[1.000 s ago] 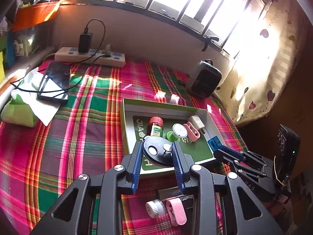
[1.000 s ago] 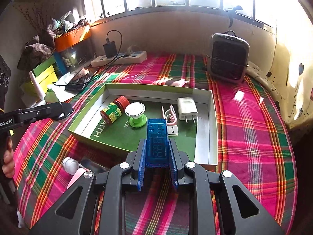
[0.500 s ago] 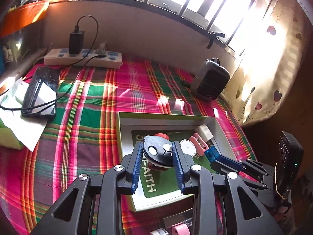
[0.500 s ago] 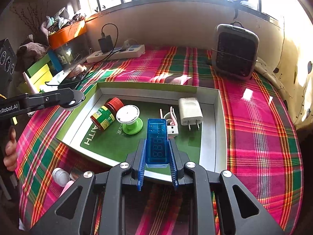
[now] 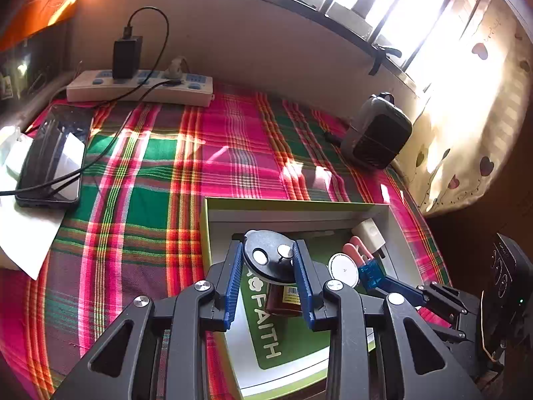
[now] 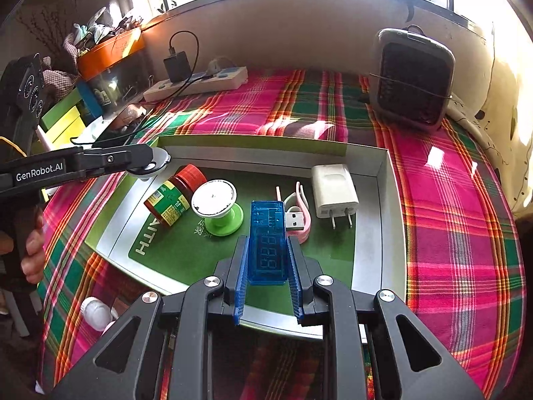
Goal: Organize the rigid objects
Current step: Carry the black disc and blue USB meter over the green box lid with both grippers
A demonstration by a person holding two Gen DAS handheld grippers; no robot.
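Red-green-pink plaid cloth [image 6: 433, 233] covers the surface. Shallow green-rimmed cardboard tray [image 6: 383, 226] on it holds 1 white wall charger [image 6: 333, 190], 1 red-capped brown bottle [image 6: 173, 196] lying down, 1 white-topped green stand [image 6: 216, 206]. Right gripper [image 6: 268, 260] fingers clamp a translucent blue USB meter [image 6: 268, 240] above the tray. Left gripper [image 5: 269, 266] fingers grip a grey round disc [image 5: 269, 260] over the tray's left end.

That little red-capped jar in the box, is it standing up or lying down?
Lying down. The red-capped jar rests on its side on the green floor of the box, its cap pointing toward the far wall.
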